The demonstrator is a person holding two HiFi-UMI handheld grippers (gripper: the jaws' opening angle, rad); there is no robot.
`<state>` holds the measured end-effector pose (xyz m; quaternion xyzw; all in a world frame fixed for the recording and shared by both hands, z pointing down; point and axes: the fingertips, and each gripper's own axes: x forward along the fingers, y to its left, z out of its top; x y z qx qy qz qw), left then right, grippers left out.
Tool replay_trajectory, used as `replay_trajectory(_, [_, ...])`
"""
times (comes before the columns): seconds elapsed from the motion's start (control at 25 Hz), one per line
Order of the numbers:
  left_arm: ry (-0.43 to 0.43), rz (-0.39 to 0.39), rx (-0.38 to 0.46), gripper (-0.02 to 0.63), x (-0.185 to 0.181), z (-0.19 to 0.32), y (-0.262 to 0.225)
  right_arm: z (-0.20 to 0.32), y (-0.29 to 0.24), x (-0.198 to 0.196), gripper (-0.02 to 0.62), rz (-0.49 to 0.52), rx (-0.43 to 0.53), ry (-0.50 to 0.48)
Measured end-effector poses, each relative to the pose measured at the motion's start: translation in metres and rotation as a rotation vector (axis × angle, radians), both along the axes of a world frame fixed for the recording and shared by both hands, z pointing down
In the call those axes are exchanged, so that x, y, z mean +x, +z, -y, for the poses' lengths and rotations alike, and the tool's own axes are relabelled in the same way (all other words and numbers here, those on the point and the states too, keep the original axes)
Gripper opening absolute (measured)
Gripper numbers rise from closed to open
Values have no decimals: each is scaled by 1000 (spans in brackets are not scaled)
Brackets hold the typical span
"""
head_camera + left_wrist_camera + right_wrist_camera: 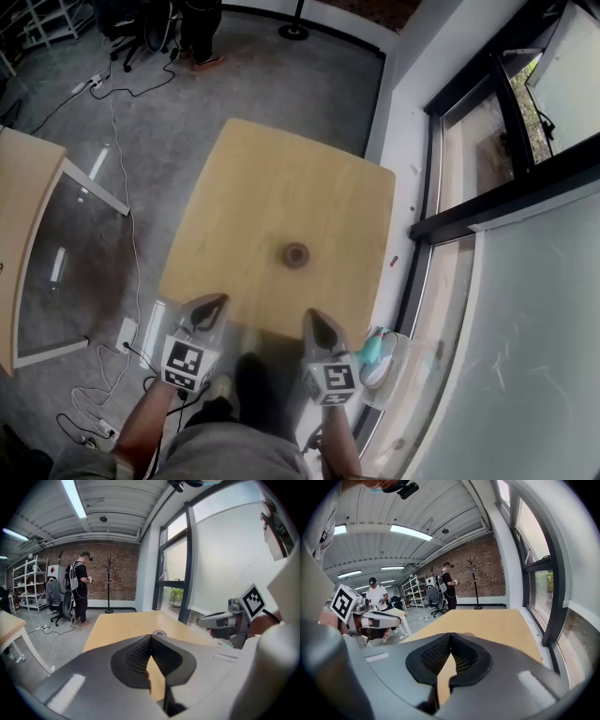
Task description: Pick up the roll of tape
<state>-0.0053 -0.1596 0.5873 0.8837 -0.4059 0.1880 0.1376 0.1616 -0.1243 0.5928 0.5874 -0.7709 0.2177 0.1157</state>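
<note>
The roll of tape (296,254) is a small dark ring lying flat near the middle of the light wooden table (281,187). It lies apart from both grippers. In the left gripper view the roll of tape (160,633) shows just beyond the jaw tips. My left gripper (217,302) hovers at the table's near edge, left of the roll, jaws shut on nothing. My right gripper (312,319) hovers at the near edge too, just right of the roll's line, shut and empty. Each gripper view shows the other gripper (225,619) (370,619) beside it.
A second desk (28,216) stands to the left, with cables and a power strip (127,333) on the floor between. A window wall (487,187) runs along the right. A person (80,592) stands far beyond the table by an office chair (58,603).
</note>
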Motion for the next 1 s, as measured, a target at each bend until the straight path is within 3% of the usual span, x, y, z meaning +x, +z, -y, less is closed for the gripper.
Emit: replay_trajectory(1.0, [-31,19,-89,-2,15,37,43,46,53,-1,12,11,-92,-80])
